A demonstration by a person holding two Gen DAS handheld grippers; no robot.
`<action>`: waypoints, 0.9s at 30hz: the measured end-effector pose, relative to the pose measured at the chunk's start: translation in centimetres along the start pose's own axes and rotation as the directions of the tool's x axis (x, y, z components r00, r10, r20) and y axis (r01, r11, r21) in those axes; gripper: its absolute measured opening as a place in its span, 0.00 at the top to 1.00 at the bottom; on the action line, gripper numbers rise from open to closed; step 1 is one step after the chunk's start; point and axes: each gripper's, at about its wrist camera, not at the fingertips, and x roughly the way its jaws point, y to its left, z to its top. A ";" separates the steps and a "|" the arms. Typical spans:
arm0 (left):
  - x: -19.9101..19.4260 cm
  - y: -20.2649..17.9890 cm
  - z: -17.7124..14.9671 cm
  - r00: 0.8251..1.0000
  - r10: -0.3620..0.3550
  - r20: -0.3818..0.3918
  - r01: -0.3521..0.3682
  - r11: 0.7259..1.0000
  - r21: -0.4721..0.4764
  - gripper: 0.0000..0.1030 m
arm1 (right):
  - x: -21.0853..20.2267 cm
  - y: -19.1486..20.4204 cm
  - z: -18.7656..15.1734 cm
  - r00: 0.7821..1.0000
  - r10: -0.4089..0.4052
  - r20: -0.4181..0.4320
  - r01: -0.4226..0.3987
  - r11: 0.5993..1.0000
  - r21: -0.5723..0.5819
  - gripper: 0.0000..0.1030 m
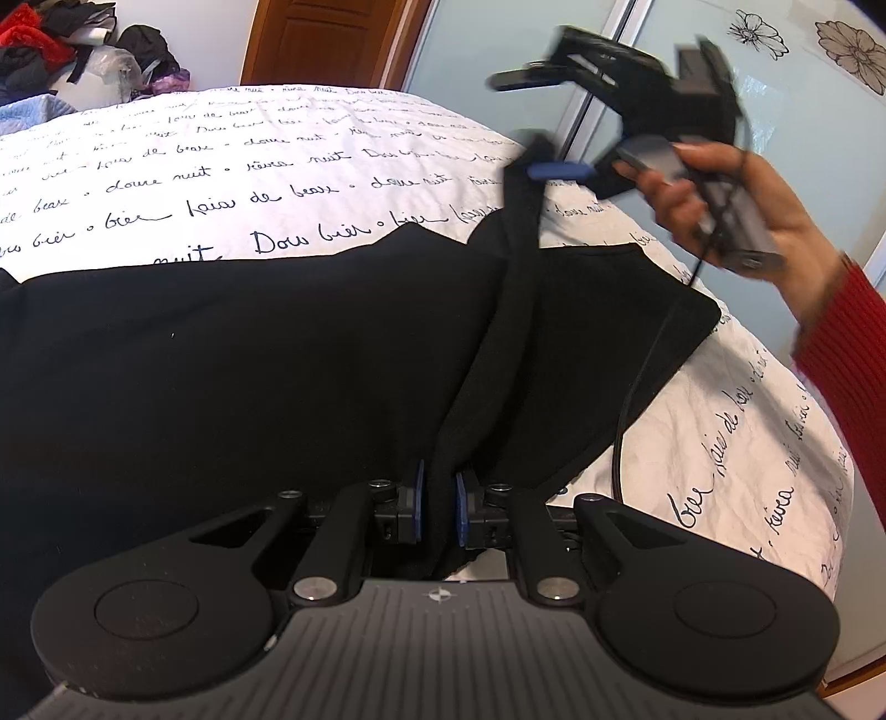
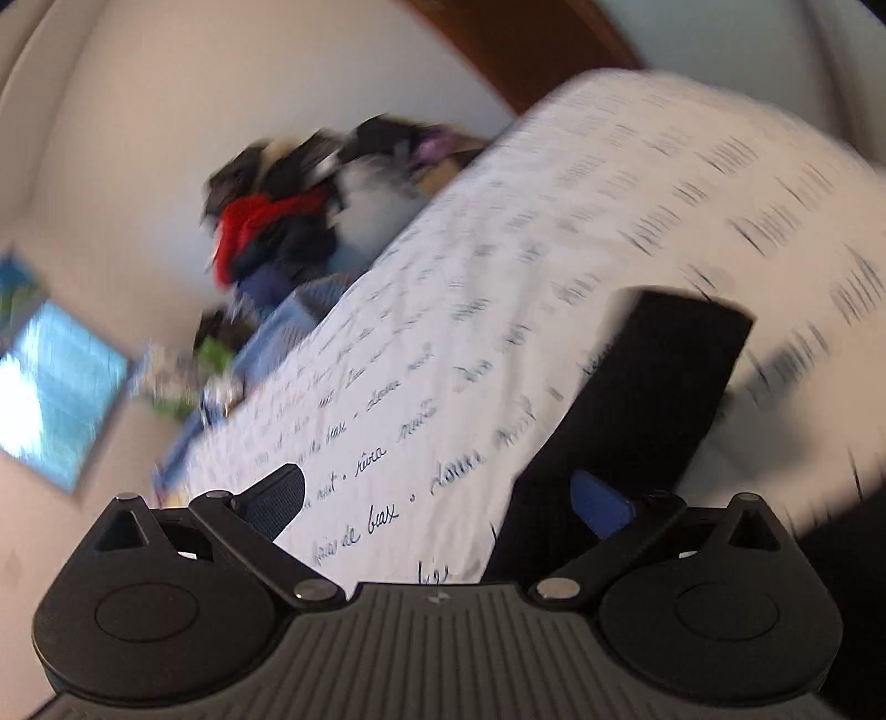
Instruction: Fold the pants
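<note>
pinching a fold of the black pants, the left claw is clamping tight. the right claw is gaping wide, pants strip draping over one finger above the bed.

Open white bedspread is seen beyond the black pants, free for passage. The right side is crowded by the raised right gripper, its dangling cable and the lifted waistband strip. A clothes heap blocks the far corner.
</note>
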 end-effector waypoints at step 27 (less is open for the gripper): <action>0.0 0.8 -0.2 0.999 -0.031 0.014 0.031 0.999 -0.019 0.80 | 3.6 -5.9 -0.7 0.995 -0.032 0.096 0.012 0.979 0.204 0.63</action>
